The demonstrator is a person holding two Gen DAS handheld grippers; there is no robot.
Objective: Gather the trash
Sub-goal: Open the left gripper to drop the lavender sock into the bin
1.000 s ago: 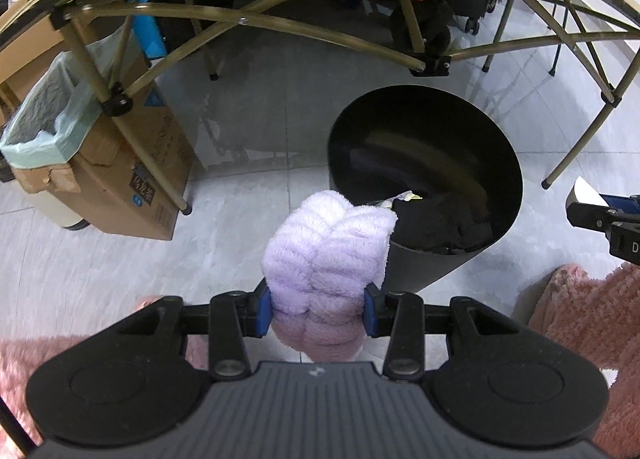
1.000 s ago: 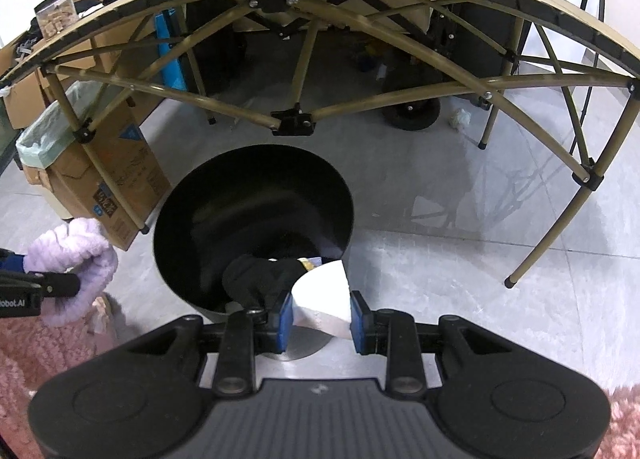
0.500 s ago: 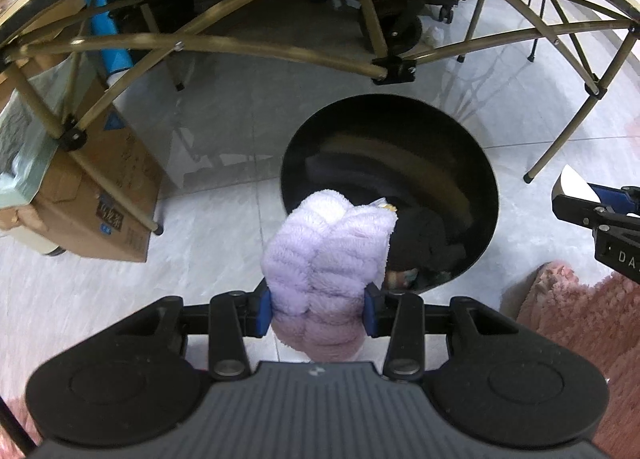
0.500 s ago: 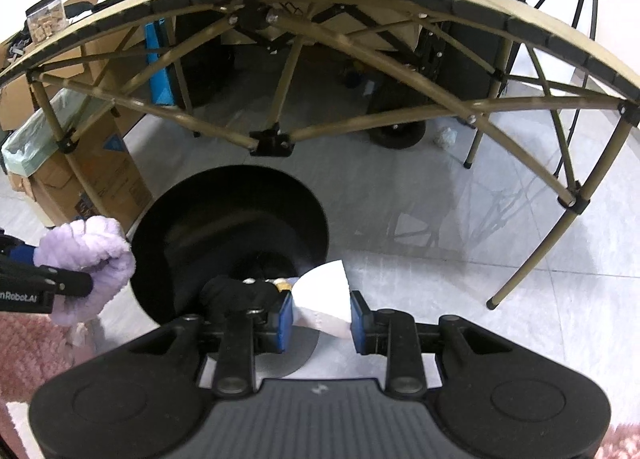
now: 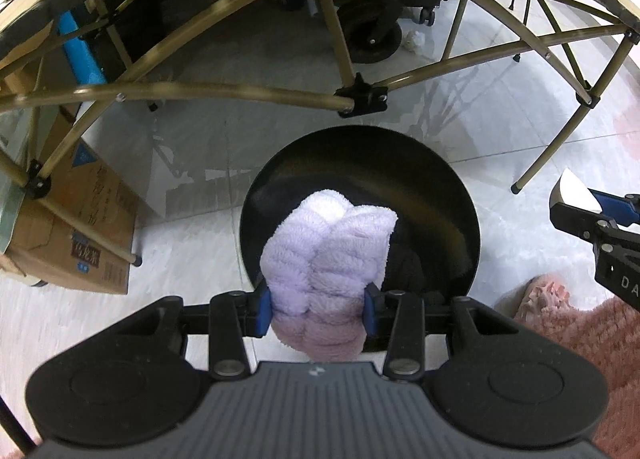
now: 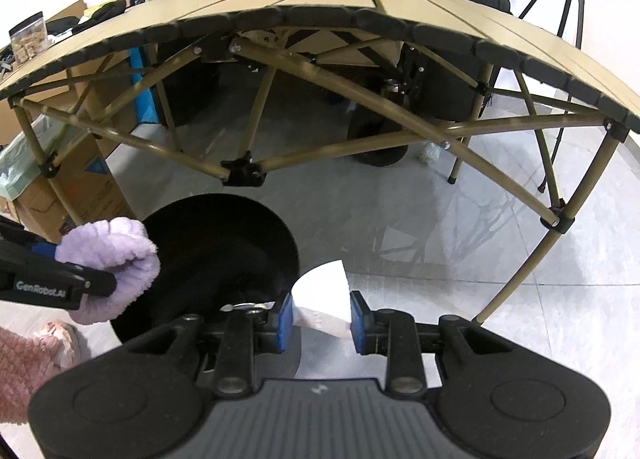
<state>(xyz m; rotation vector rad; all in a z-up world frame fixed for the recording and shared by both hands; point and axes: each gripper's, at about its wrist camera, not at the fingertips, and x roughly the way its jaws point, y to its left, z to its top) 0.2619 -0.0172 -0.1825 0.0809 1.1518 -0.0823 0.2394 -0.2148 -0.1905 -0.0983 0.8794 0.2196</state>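
Carried over the black bin (image 5: pixel 360 163) now, the purple cloth (image 5: pixel 324 255) is gripped by the left gripper (image 5: pixel 318 309); white paper (image 6: pixel 322 291) is pinched by the right gripper (image 6: pixel 320 321); neither is dropped yet.

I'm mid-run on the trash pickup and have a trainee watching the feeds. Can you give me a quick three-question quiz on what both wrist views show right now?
1. True or false: the left claw is shut on the purple fluffy cloth.
2. What does the right claw grip?
A. a red box
B. a white paper piece
C. a black sock
3. In the left wrist view, which container lies directly behind the cloth?

Key:
1. True
2. B
3. The black bin, open side facing the camera, standing on the tiled floor.
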